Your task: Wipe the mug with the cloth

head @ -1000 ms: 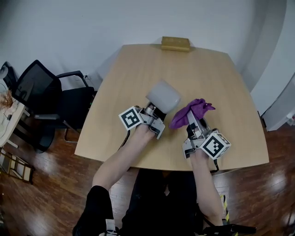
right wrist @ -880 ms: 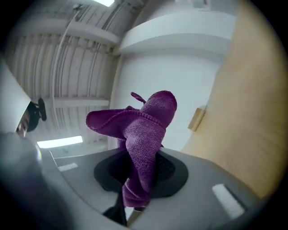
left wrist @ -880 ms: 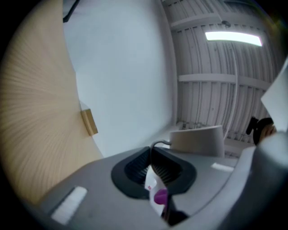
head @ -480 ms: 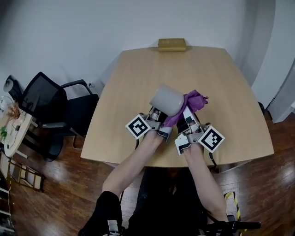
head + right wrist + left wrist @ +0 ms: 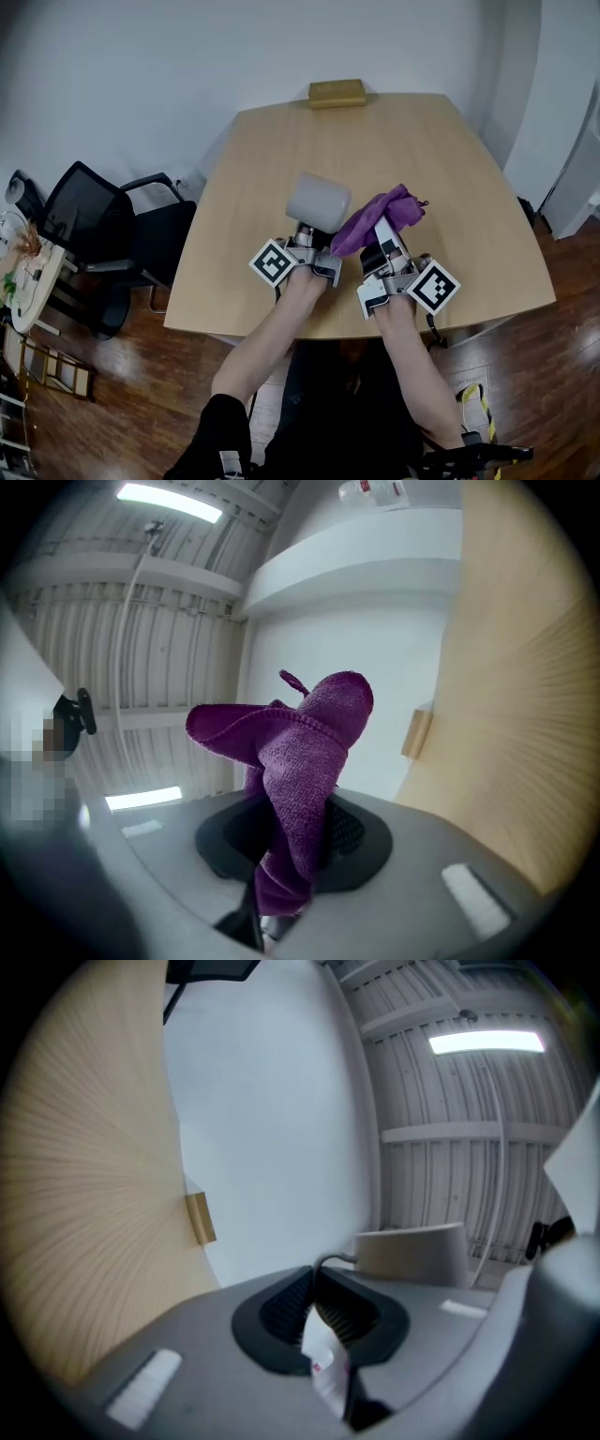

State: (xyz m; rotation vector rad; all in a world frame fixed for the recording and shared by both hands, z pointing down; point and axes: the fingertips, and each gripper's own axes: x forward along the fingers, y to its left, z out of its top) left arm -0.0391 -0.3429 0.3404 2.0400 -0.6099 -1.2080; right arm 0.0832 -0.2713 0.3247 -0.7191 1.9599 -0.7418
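A pale grey mug (image 5: 317, 202) is held above the wooden table (image 5: 450, 159), tipped on its side. My left gripper (image 5: 307, 232) is shut on it from the near side. In the left gripper view the mug (image 5: 412, 1252) shows just past the nearly closed jaws of the left gripper (image 5: 319, 1290), and a small white tag (image 5: 326, 1365) hangs between them. My right gripper (image 5: 380, 236) is shut on a purple cloth (image 5: 377, 216), which bunches up out of the jaws. The cloth (image 5: 305, 747) lies close to the mug's right side; I cannot tell whether they touch.
A tan box (image 5: 338, 92) sits at the table's far edge. A black office chair (image 5: 103, 220) stands to the left of the table on the wood floor. The corner of another table (image 5: 19, 272) shows at the far left.
Both grippers drew together, bringing the cloth up against the mug's right side. Since half a second ago the mug has shifted a little to the left.
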